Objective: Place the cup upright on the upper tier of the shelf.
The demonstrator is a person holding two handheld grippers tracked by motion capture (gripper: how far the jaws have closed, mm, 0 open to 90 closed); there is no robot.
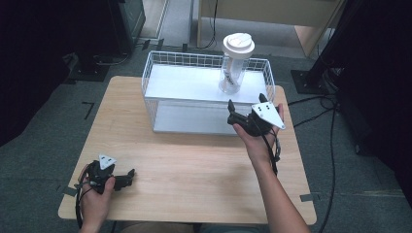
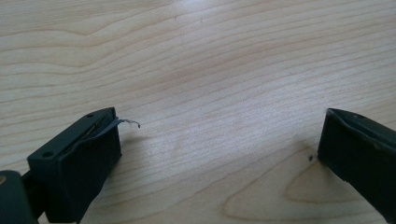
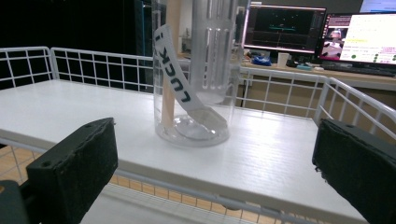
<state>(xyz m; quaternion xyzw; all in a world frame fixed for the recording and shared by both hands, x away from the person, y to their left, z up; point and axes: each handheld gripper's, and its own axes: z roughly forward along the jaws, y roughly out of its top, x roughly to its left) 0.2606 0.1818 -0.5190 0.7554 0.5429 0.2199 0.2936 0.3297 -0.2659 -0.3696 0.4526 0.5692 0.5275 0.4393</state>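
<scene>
Clear bottle [image 1: 235, 60], white lid: upright on shelf [image 1: 184, 82], near its right rear corner; top cut off in right gripper view. Right gripper [image 1: 248, 104]: wide open, empty, just before shelf's front edge. Left gripper [image 1: 127, 177]: wide open, empty, table's [image 1: 194, 165] front-left corner.

In the right gripper view the clear bottle [image 3: 196, 74] is cut off at the top edge, hiding its lid. Text on the far monitors [image 3: 327, 39] is too small to read.
</scene>
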